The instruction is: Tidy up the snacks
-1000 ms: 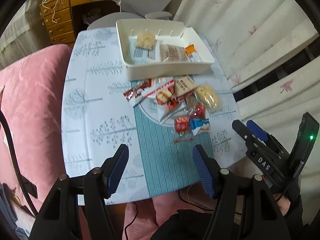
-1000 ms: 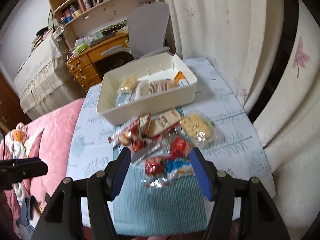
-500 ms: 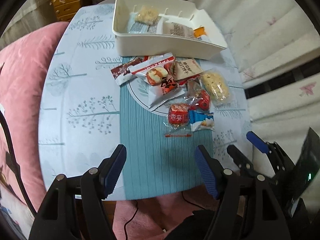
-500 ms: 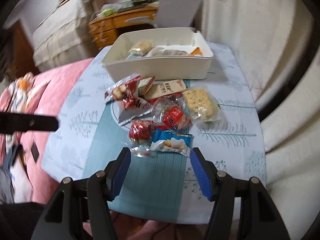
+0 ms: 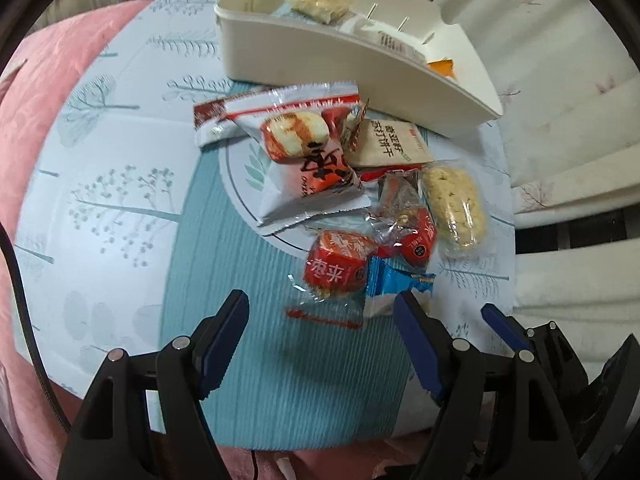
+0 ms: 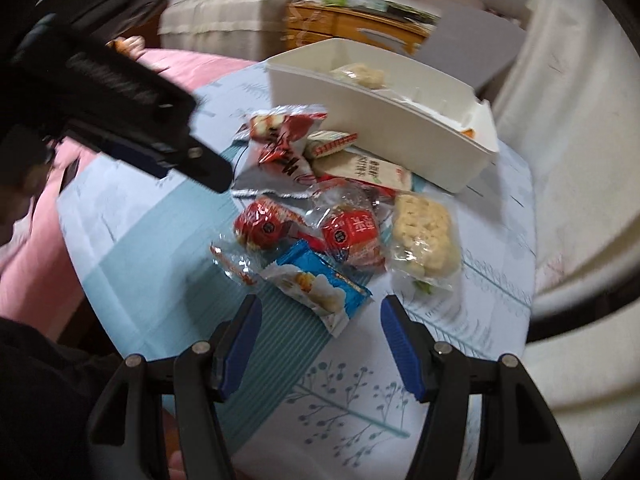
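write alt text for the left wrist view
The open, empty left gripper hovers over a pile of wrapped snacks on a patterned tablecloth, nearest a red packet. Behind sits a white bin already holding some snacks.

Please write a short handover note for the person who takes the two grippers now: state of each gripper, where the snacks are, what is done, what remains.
Left gripper: empty, jaws have just been opening, above the near edge of the snack pile by the red packet.
Right gripper: open, empty, just in front of the blue packet.
White bin: at the far side of the table; a few snacks already lie inside, among them a pale rice cake.
Left to do: the pile in front of the bin, including the big silver-red bag, the beige biscuit pack and the puffed bar.
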A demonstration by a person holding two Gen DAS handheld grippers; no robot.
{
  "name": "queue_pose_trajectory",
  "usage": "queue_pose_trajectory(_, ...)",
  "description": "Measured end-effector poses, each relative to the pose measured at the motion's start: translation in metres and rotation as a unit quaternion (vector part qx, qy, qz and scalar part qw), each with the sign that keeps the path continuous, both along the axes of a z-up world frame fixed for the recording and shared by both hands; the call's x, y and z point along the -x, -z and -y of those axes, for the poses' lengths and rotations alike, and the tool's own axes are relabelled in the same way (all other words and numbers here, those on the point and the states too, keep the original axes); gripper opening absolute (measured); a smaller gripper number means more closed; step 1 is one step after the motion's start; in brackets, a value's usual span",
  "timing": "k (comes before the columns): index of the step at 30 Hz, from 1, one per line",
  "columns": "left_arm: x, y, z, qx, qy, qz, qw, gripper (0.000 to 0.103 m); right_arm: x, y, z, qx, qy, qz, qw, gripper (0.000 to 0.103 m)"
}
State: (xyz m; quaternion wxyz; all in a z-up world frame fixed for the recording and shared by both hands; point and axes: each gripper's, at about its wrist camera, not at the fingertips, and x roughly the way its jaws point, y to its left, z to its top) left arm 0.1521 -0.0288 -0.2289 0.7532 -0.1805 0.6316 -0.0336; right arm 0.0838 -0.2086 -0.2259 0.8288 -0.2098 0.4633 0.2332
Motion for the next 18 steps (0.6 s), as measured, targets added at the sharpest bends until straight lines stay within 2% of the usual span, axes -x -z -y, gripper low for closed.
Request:
queue_pose_trajectory(9,-0.023,0.036,0.021,-0.026,-0.01,-0.036,0.9989,0.074,-0.014,0.03,-0.001,0.012,-0.086,0.0,0.996,0.062)
queue_pose_trajectory(16,-0.038,0.053,0.037,-0.048,-0.005,-0.059,0.9971,0.073,-0.032,0.041,-0.001,-0.002,-0.117,-0.023,0.993,0.062)
queue_pose_trajectory(18,-0.041,0.057,0.04,-0.052,-0.005,-0.066,0.9964,0.071,-0.036,0.044,-0.001,-0.006,-0.124,-0.028,0.992,0.062)
